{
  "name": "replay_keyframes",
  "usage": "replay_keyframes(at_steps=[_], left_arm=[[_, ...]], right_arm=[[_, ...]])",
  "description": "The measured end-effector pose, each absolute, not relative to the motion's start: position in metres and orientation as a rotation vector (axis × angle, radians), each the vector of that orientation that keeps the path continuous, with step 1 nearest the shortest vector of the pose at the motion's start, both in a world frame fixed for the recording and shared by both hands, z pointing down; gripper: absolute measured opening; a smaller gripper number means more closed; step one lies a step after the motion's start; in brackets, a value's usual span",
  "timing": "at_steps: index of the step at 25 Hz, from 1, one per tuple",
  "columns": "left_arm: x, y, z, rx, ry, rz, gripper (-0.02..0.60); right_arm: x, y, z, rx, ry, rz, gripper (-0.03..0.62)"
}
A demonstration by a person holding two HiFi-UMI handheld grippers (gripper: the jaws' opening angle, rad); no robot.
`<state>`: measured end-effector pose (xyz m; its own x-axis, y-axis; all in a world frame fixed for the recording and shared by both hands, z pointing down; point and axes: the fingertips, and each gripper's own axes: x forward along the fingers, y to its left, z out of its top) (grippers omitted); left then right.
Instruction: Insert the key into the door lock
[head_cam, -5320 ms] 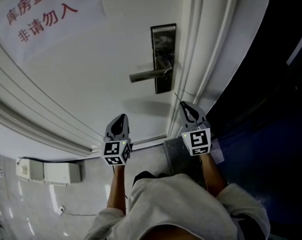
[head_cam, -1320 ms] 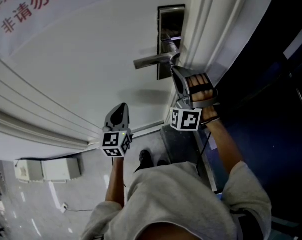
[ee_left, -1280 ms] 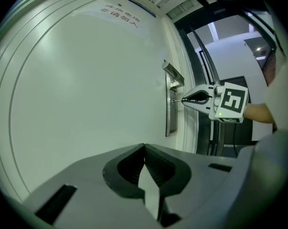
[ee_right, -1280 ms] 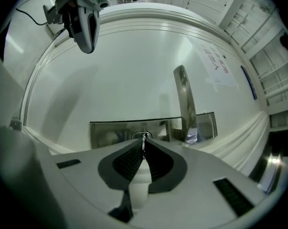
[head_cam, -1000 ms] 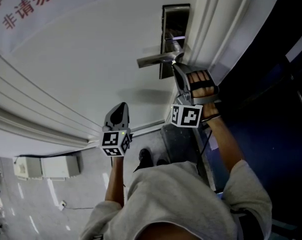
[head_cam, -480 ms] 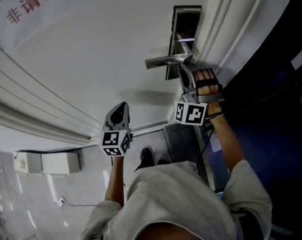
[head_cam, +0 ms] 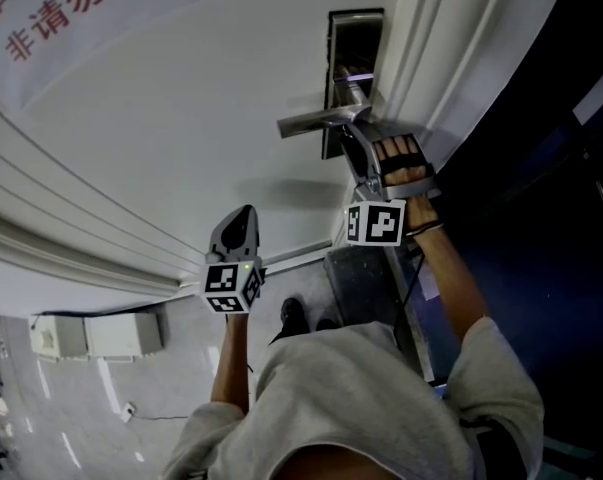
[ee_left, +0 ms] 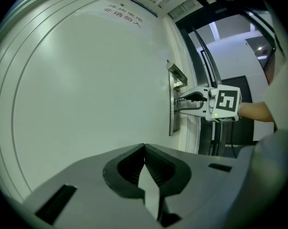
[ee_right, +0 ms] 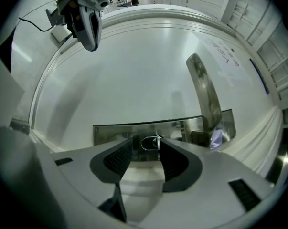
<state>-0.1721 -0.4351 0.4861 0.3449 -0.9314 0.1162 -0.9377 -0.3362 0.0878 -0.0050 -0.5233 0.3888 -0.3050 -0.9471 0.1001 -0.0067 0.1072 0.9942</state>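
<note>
A steel lock plate (head_cam: 353, 28) with a lever handle (head_cam: 311, 121) sits at the white door's right edge. My right gripper (head_cam: 353, 133) is up against the plate just below the handle. In the right gripper view a small metal key (ee_right: 151, 141) sticks out of the lock plate (ee_right: 110, 133), between the spread pads of the right gripper (ee_right: 144, 152). The jaws are opening and a gap shows beside the key. My left gripper (head_cam: 243, 211) hangs lower left, away from the lock. Its pads (ee_left: 151, 163) are shut together on nothing.
A white door (head_cam: 181, 118) carries a paper notice with red print (head_cam: 71, 8) at the upper left. The door frame (head_cam: 431, 58) runs along the right, with dark space beyond. A white box (head_cam: 96, 336) lies on the floor at the lower left.
From well below the lock, the right gripper has risen to the plate under the handle and stays there. The left gripper has kept its place.
</note>
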Motion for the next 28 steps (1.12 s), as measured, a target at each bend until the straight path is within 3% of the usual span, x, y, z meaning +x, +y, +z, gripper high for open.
replay_keyframes(at_steps=[12,15,21,28], left_arm=[[-0.158,-0.434,0.487,2.477,-1.695,0.077,0.018],[-0.153,-0.433,0.486,2.483,-1.686,0.079,0.018],[-0.147,-0.434,0.483,2.505,-1.677,0.088,0.018],[-0.147,-0.433,0.479,2.510,-1.683,0.094,0.018]], right_arm=[[0.004,-0.492,0.383,1.012,-1.626,-1.336,0.198],[0.007,-0.479,0.379,1.046,-1.704,-1.318,0.166],[0.020,-0.467,0.378,1.174,-1.909,-1.132,0.032],[0.025,-0.459,0.386,1.287,-2.169,-0.848,0.023]])
